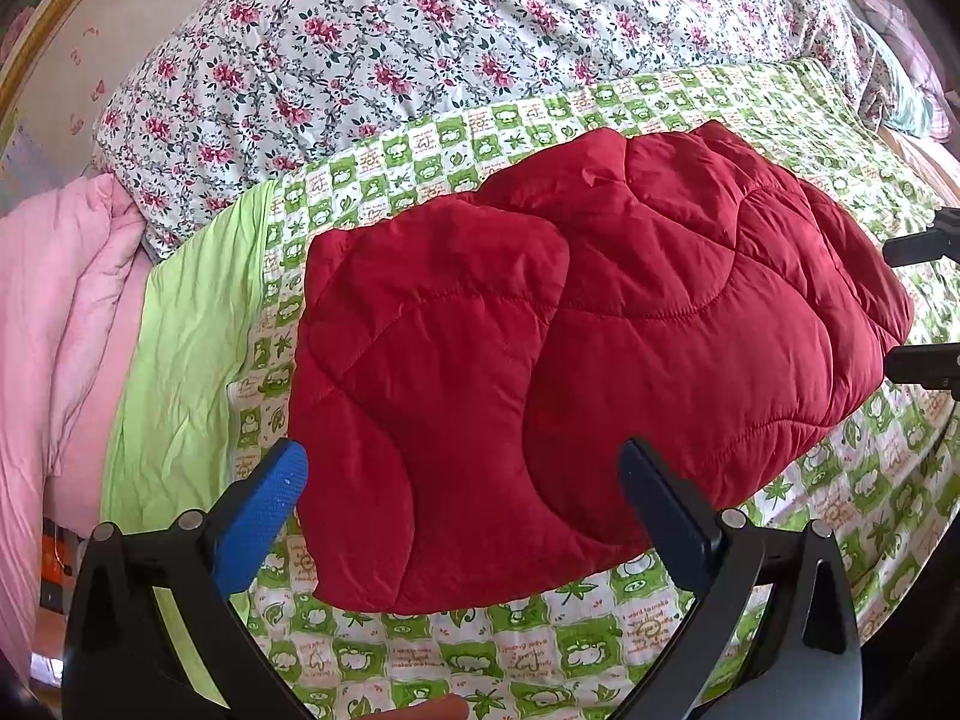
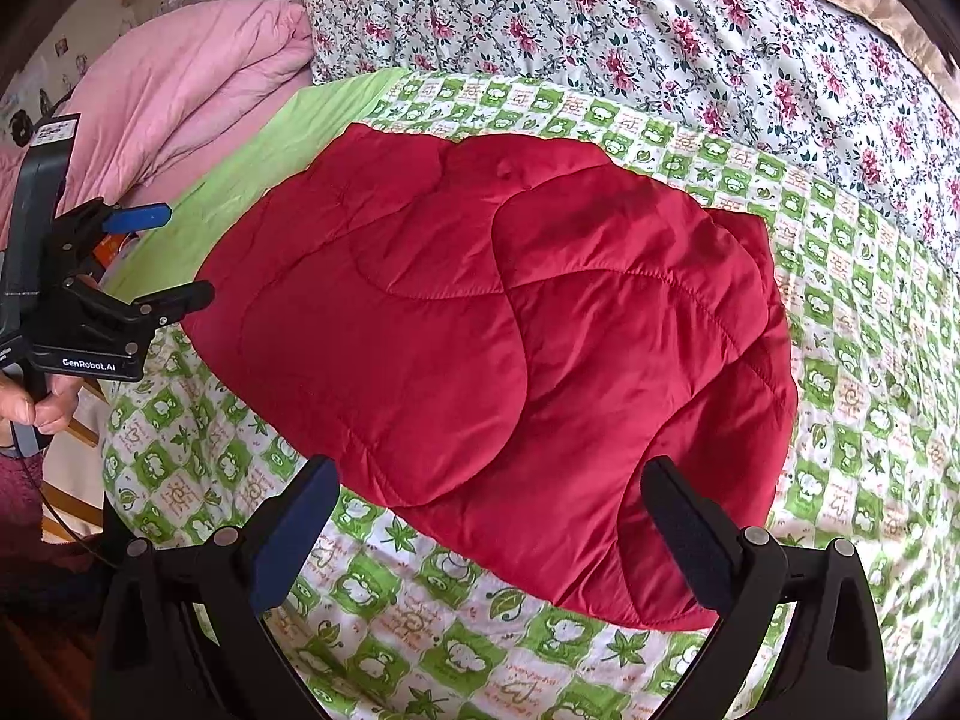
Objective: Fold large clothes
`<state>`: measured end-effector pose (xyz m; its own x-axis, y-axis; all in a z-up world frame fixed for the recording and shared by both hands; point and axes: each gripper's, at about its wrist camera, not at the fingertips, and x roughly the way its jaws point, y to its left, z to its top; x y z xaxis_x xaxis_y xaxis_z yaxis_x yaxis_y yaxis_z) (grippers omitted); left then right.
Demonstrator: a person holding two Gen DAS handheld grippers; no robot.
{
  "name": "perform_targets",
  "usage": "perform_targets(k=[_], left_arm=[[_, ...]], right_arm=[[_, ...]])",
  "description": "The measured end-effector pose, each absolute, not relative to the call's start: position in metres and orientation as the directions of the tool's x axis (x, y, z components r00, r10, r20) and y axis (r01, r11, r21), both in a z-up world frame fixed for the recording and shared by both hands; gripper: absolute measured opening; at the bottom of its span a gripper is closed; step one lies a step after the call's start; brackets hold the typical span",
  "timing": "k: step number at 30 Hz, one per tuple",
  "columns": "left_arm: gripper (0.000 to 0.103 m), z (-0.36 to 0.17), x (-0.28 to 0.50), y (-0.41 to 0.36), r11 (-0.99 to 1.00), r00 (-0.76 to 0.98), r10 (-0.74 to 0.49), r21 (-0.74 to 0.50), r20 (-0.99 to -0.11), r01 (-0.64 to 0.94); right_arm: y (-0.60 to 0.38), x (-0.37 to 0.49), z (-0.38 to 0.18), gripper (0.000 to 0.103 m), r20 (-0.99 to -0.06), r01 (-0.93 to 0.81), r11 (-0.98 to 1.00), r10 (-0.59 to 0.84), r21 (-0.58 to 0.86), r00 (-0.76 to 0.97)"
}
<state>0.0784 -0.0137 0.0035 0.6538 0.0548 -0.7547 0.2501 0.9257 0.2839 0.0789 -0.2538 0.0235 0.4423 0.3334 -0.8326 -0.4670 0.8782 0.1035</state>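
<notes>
Both claws are wide open and hold nothing. The left gripper (image 1: pixel 462 480) sits at the bottom of its view, over the near edge of the red puffy jacket (image 1: pixel 570 348). The right gripper (image 2: pixel 486 498) does the same in its own view. A hand (image 2: pixel 42 405) (far left) grips a handle. The jacket lies folded in the middle, on a green checked sheet (image 2: pixel 840 312). A flowery quilt (image 1: pixel 420 30) fills the top, and a pink blanket (image 1: pixel 54 312) is bunched at the left.

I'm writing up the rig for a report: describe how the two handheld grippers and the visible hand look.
Both grippers are black plastic frames with silver rivets. The left gripper has one bright blue ribbed finger pad and one dark pad; seen from the right wrist camera, its body carries white GenRobot.AI lettering, a white label on top and a thin black cable. The right gripper has a dark blue pad and a black one. The hand shows a dark red sleeve.
</notes>
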Motion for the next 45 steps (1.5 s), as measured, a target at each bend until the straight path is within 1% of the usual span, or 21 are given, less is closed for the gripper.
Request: perform_targets(k=[45], left_arm=[[0.103, 0.004, 0.091, -0.022, 0.93, 0.646, 0.012, 0.246, -0.764, 0.274]], right_arm=[[-0.248, 0.093, 0.017, 0.101, -0.843, -0.489, 0.867, 0.331, 0.095, 0.424]])
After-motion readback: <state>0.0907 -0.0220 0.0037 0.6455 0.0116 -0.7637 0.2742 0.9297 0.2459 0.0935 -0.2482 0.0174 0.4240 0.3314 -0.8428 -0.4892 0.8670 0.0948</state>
